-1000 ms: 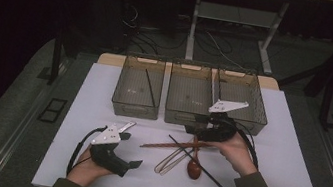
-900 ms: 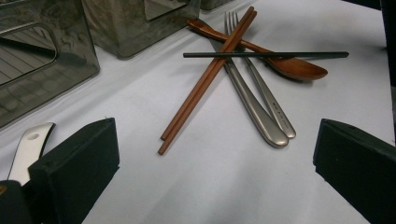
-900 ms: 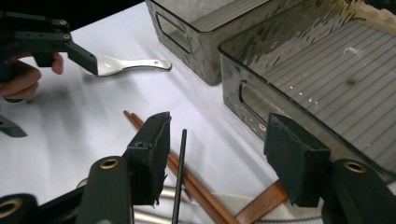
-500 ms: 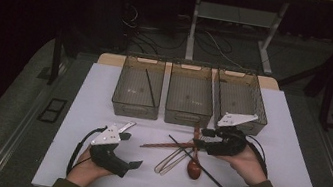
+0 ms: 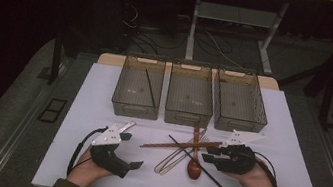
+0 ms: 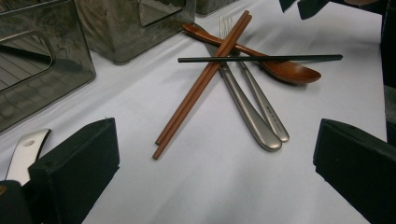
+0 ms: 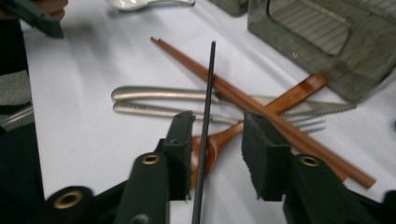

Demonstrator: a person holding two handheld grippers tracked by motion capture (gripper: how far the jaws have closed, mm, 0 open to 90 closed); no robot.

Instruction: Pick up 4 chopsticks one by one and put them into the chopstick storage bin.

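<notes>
A pile of utensils lies in the middle of the white table (image 5: 76,109): a black chopstick (image 5: 196,162) (image 7: 208,93) (image 6: 261,59), a brown chopstick pair (image 5: 176,144) (image 7: 243,98) (image 6: 201,84), a wooden spoon (image 5: 194,169) (image 6: 289,71), and a metal fork and knife (image 5: 169,161) (image 6: 252,112). My right gripper (image 5: 208,154) (image 7: 219,156) is low at the pile's right. Its jaws have just been closing and stand on either side of the black chopstick, with a gap still showing. My left gripper (image 5: 131,151) (image 6: 210,186) rests wide open left of the pile, holding nothing.
Three smoky see-through bins stand in a row behind the pile: left bin (image 5: 125,102) with one black chopstick (image 5: 150,87) inside, middle bin (image 5: 187,114), right bin (image 5: 238,122). Bare table lies to the left and right of the grippers.
The right gripper came from near the right bin down to the pile, and its jaws narrowed around the black chopstick. The left gripper stayed put.
</notes>
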